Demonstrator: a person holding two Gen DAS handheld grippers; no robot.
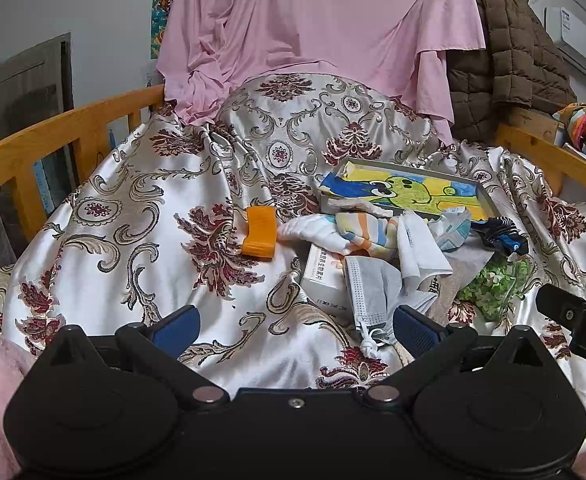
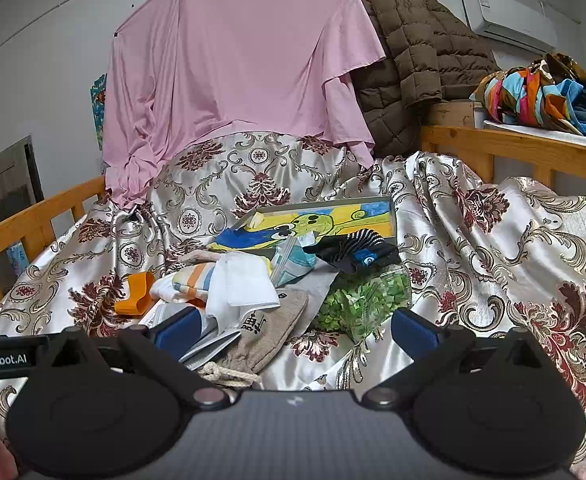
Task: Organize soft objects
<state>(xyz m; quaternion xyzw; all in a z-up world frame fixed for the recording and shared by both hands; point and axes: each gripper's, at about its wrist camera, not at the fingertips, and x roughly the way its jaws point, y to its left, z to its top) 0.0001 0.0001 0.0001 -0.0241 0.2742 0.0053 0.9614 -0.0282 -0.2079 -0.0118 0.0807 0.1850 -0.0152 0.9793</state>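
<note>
Just ahead of our left gripper [image 1: 295, 330], jaws apart & empty, mask [image 1: 373, 292] lies lengthwise; right gripper [image 2: 295, 330] likewise spread, w/ pouch [image 2: 269, 330] nearest.

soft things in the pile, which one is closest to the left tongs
The grey face mask: its ear loop lies just inside the left tongs' right finger. The white cloth and striped sock lie farther back.

1. White box [image 1: 322, 276]: half buried under grey mask [image 1: 373, 292]; print too small to read.
2. Tray [image 1: 483, 196]: front edge hidden by heaped cloths.
3. Beige pouch [image 2: 271, 328]: partly under white cloth [image 2: 245, 284].
4. Air conditioner [image 1: 577, 36]: cut by right edge.
</note>
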